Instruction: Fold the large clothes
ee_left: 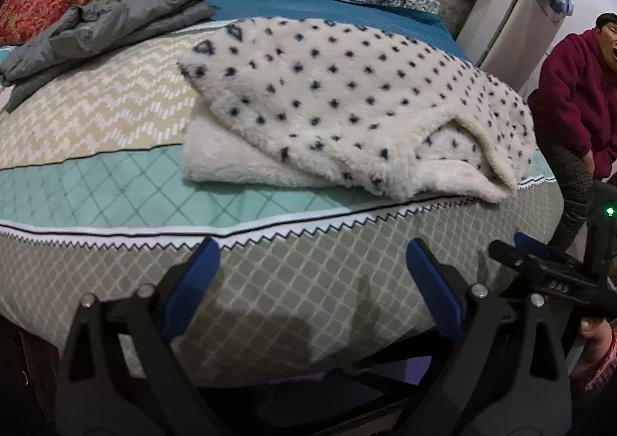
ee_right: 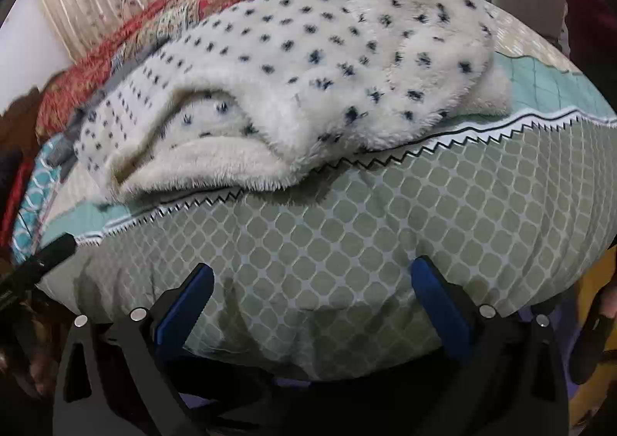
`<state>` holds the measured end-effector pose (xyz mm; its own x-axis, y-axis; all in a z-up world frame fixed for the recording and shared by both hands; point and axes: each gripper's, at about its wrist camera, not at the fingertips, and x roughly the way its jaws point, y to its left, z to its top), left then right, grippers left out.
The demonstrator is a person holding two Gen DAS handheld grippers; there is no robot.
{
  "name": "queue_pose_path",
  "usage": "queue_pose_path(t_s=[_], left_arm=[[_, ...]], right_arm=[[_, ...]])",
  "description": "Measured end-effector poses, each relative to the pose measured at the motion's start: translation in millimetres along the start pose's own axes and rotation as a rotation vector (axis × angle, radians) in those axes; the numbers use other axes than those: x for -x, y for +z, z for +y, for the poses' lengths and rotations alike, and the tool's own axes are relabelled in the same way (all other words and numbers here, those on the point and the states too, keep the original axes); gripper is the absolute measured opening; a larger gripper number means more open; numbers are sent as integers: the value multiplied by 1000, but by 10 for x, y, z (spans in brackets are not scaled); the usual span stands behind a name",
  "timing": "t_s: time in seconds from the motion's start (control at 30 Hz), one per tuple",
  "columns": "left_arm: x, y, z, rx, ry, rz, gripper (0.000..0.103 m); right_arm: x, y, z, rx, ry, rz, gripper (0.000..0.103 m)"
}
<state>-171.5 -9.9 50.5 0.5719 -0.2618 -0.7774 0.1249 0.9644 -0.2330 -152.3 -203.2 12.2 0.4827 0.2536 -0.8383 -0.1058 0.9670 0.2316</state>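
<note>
One spotted fleece garment point(ee_left: 347, 104), folded, lies on the bed point(ee_left: 115, 181) ahead of both tongs. Left tongs point(ee_left: 312, 262) and right tongs point(ee_right: 314, 281) gape wide, holding nothing. One grey jacket point(ee_left: 108, 27) lies beyond, far left; its lower end is cut off.

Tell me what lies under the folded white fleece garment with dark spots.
The folded white fleece garment rests on the patterned bedspread, across its beige zigzag and mint diamond bands, near the bed's edge. Whatever lies directly beneath the garment's folds is covered.
</note>
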Motion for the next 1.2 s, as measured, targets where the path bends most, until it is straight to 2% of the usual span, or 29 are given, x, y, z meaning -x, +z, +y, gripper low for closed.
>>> queue_pose_path(t_s=[0.07,0.23,0.37,0.47,0.7,0.97,1.2], left_arm=[[17,2,-36,-16,-27,-12,93],[74,20,-72,-46,-8,-45,93],[79,11,-102,-58,-5,-49,93],[95,17,-116,-63,-1,-58,93],[57,27,-168,-90,9,-46,93],[77,14,-256,-121,15,-50,93],[63,9,-234,-109,27,-42,93]], right_arm=[[-14,9,45,14,-18,4,103],[61,-10,51,-7,-9,-35,102],[185,-57,171,47,-44,-102,102],[198,-61,179,43,-48,-115,102],[146,-13,-11,-48,-6,-92,100],[177,-34,-109,-71,18,-99,97],[193,-49,-123,-80,26,-104,97]])
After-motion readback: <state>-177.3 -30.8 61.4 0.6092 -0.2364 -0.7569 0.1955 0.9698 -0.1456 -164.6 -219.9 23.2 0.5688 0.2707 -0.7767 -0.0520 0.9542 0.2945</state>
